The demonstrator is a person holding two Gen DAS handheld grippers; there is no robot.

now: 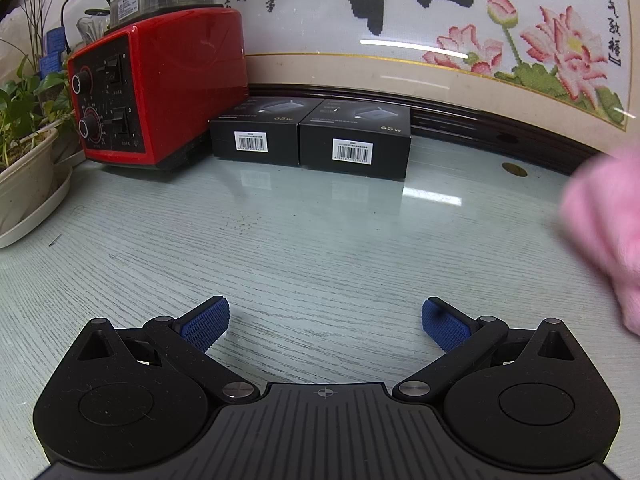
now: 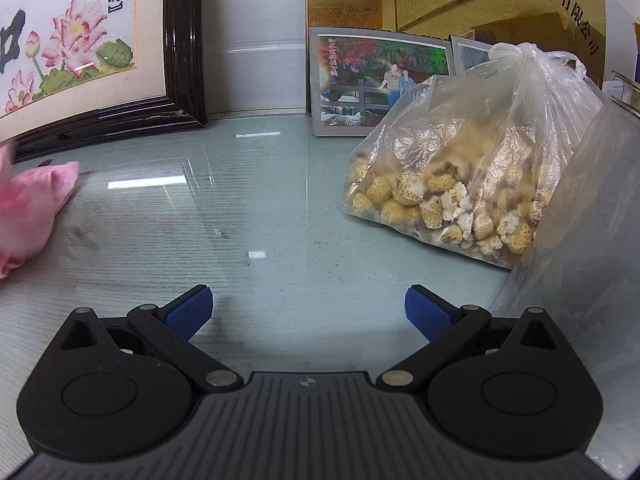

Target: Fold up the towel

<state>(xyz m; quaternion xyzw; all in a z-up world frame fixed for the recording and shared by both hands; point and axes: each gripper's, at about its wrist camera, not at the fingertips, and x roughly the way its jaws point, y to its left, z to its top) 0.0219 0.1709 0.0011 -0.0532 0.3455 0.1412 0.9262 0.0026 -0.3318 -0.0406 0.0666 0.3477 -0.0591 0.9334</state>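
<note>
The pink towel (image 1: 604,232) lies bunched on the glass-topped worktop (image 1: 320,232) between the two views, right of the left claw (image 1: 325,320) and left of the right claw (image 2: 309,312); both claws hang released and empty, jaws spread wide. The step in hand looks like the first reach: better to turn both claws inward, find two neighbouring corners, and pinch only one layer, then spread the cloth flat before folding. Readable writing: "65w" on the two black boxes (image 1: 312,136) with barcodes; the cross-stitch picture (image 1: 440,20) carries Chinese characters.
</note>
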